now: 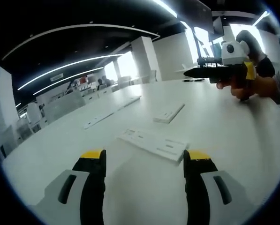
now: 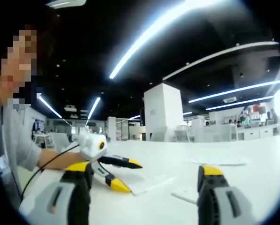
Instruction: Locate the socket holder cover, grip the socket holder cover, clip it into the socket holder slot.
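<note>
Socket holder cover (image 1: 169,113): small white strip, centre frame on the white table (image 1: 233,136), beyond the socket holder (image 1: 154,144). Left gripper (image 1: 146,160): released, empty, lower frame. Right gripper (image 2: 146,177): released, empty.

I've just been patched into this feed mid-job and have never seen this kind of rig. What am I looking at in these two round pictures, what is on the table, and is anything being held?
There is no robot arm here. A person holds a two-jaw gripper in each hand, and a fisheye camera rides on each one, looking forward along its jaws.

The left gripper view shows the left gripper, jaws apart and empty, above a white table. Just ahead lies a flat white socket holder. Further on lie a smaller white strip, possibly the cover, and long white strips. The right gripper hangs in the air at upper right, jaws together, holding nothing visible.

The right gripper view shows that gripper's own jaws at the bottom, with the left gripper and the person's sleeve opposite.

Nothing is gripped yet.
</note>
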Demonstrator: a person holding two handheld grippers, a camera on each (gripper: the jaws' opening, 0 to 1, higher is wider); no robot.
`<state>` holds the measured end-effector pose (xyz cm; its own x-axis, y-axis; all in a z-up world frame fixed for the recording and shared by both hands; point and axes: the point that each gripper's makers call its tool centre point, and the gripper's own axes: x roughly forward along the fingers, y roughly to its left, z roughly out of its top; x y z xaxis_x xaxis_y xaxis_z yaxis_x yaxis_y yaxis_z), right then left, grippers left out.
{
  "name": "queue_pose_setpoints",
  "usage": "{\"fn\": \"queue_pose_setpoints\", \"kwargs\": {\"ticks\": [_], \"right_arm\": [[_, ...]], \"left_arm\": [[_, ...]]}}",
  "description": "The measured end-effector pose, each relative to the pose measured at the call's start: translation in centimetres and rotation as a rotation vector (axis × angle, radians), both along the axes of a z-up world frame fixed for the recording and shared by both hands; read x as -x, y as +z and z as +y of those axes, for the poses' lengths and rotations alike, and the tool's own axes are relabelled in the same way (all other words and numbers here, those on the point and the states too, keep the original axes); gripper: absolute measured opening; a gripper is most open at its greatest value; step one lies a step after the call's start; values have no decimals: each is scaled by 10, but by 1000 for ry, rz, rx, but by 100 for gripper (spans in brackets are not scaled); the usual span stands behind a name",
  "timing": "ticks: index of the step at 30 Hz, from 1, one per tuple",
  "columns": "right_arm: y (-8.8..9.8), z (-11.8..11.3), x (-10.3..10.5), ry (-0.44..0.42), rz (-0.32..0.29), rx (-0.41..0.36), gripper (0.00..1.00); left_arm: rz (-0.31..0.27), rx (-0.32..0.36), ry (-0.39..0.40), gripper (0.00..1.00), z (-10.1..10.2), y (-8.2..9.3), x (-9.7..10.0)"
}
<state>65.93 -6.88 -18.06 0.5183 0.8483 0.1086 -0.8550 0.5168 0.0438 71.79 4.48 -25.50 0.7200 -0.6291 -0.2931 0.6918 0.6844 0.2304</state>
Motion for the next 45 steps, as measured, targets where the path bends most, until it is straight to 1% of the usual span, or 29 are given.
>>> {"fn": "queue_pose_setpoints", "kwargs": {"ticks": [14, 31, 45], "right_arm": [[-1, 1, 1, 3, -4, 9, 94], [-1, 3, 0, 7, -10, 18, 94], [-1, 5, 5, 14, -17, 23, 94]], "left_arm": [[0, 1, 14, 67, 1, 0, -3], [4, 7, 31, 67, 3, -1, -1], [13, 12, 42, 67, 3, -1, -1]]}}
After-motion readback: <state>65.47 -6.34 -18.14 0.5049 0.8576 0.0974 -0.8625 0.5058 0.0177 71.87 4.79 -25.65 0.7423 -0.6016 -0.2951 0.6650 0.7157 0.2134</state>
